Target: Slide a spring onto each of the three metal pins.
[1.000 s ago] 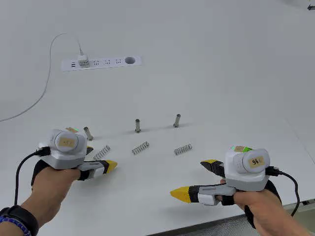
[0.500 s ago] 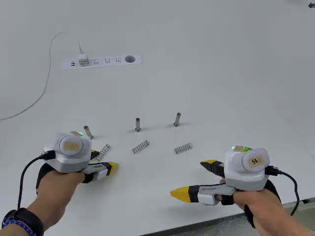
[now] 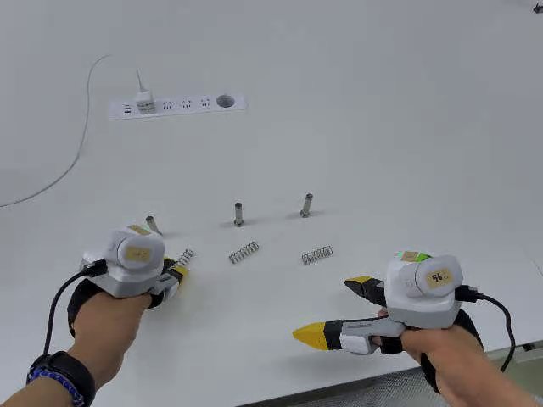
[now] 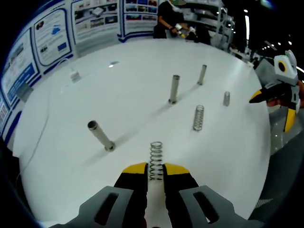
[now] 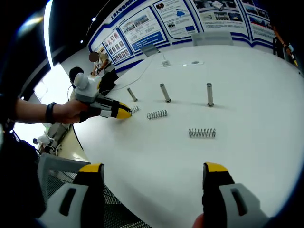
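The table (image 3: 382, 127) is smooth, matt white. Each pin (image 3: 238, 214) is dull grey metal. Each spring (image 3: 243, 252) is thin, bright metal wire. The left gripper (image 4: 153, 173) and right gripper (image 5: 149, 171) have matt grey plastic shells and yellow tips. The power strip (image 3: 176, 106) is white plastic.

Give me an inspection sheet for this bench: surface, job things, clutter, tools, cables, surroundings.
Surface: white table, no marks seen.
Job's things: left pin, middle pin, right pin standing, no spring on any; left spring, middle spring, right spring lying in front.
Clutter: power strip with one plug.
Tools: left tool closed on left spring's end; right tool open, holding nothing.
Cables: white cable from strip; black lead at right tool.
Surroundings: posters beyond table.
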`<state>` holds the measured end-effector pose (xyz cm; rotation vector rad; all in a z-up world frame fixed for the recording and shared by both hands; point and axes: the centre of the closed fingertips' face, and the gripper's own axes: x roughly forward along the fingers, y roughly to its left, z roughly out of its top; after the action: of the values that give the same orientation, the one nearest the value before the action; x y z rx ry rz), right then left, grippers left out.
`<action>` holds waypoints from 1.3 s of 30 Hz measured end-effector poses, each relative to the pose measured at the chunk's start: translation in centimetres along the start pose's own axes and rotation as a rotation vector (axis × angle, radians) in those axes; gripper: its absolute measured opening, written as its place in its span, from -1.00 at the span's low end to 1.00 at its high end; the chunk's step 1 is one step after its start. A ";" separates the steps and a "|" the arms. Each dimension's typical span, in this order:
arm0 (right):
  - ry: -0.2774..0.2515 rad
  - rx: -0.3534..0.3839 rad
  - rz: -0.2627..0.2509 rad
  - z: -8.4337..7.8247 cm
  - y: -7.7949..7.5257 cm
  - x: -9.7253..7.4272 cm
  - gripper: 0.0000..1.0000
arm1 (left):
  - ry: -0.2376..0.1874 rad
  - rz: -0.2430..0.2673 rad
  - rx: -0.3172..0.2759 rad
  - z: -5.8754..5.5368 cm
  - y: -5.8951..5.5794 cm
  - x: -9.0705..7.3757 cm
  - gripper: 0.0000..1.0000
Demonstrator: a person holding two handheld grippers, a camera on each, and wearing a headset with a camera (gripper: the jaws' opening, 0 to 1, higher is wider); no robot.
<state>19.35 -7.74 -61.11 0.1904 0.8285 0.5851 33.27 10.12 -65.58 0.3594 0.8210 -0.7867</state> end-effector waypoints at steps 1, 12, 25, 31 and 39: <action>0.000 0.000 0.001 0.0 0.0 0.0 0.73 | 0.000 0.001 -0.005 0.0 0.0 0.0 -0.77; -0.021 0.011 0.019 0.8 0.5 0.0 0.70 | 0.027 -0.004 -0.074 -1.2 -0.1 -1.0 -0.79; -0.013 0.009 0.042 0.6 1.3 0.3 0.69 | 0.020 -0.012 -0.134 -2.7 -2.0 -3.1 -0.79; -0.002 0.008 0.051 0.1 1.6 0.5 0.66 | 0.026 -0.051 -0.105 -3.1 -4.3 -3.7 -0.79; 0.009 0.007 0.075 -0.3 2.4 1.0 0.64 | 0.032 -0.113 -0.040 -3.0 -7.2 -4.0 -0.79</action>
<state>18.65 -5.23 -61.02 0.2257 0.8352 0.6536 24.60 8.97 -64.40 0.2923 0.8913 -0.8708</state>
